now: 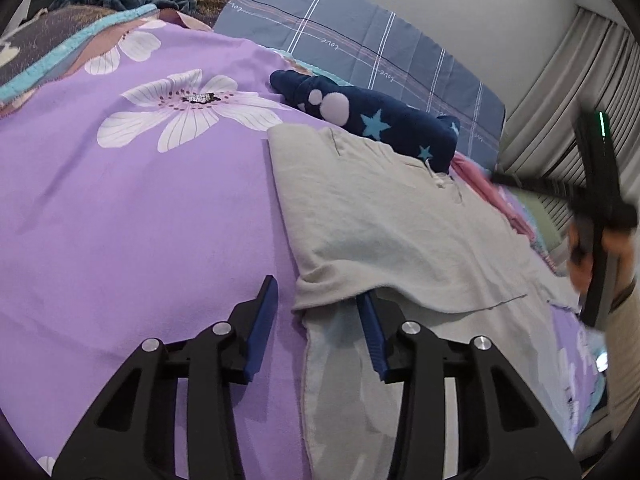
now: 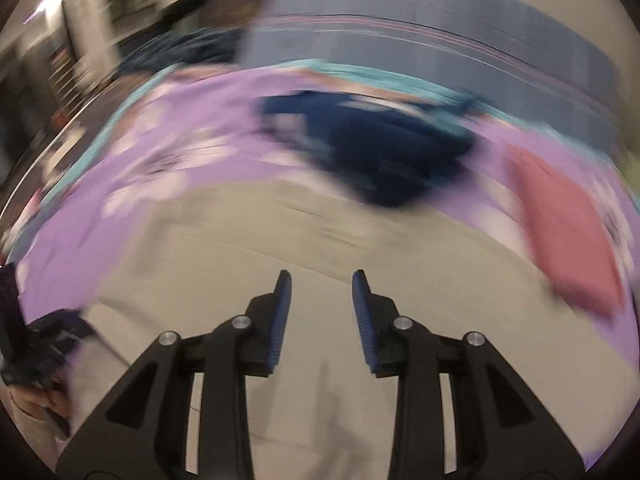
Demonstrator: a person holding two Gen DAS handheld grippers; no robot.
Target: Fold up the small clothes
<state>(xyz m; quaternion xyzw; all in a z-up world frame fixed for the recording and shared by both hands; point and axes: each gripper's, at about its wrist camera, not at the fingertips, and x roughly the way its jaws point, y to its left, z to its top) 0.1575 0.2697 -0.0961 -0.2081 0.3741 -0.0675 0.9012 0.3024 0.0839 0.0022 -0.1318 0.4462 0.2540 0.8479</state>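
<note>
The left gripper [image 1: 316, 300] is sitting partly open at the near corner of the beige garment [image 1: 384, 216], one blue pad tucked under the folded edge, nothing pinched. The right gripper [image 2: 320, 292] is hovering above that garment, narrowly parted and empty. Beyond, a navy star-patterned garment [image 1: 376, 120] is lying on the purple floral bedsheet [image 1: 120, 200], a pink garment [image 2: 568, 248] beside it.
</note>
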